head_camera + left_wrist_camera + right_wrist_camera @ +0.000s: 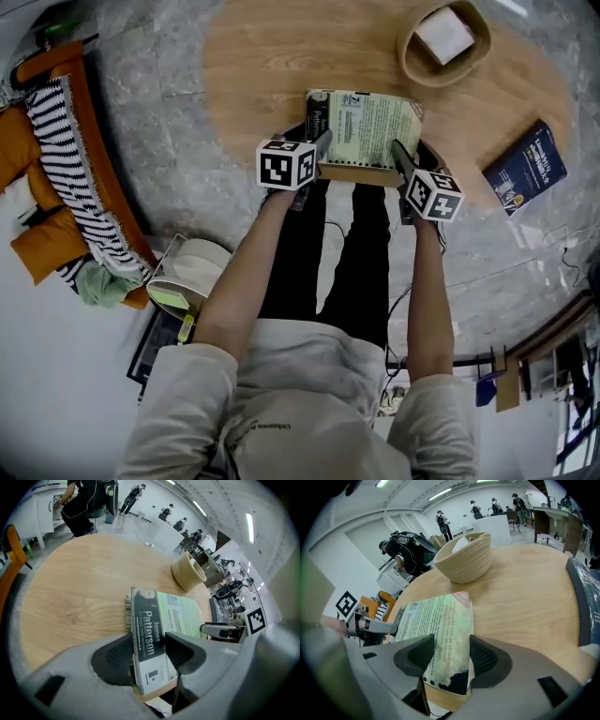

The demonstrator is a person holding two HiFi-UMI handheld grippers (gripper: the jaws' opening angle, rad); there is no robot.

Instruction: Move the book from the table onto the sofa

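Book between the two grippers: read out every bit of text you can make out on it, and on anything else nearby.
"James Patterson": spine of the book, left gripper view.
"PRAISE FOR": heading on its pale green back cover, same view.
Remaining back-cover print: too small or blurred to read reliably.
Blue book: white cover lettering, too small to read.

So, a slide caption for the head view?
Left gripper and right gripper, jaws open, straddle a paperback at the wooden table's edge.
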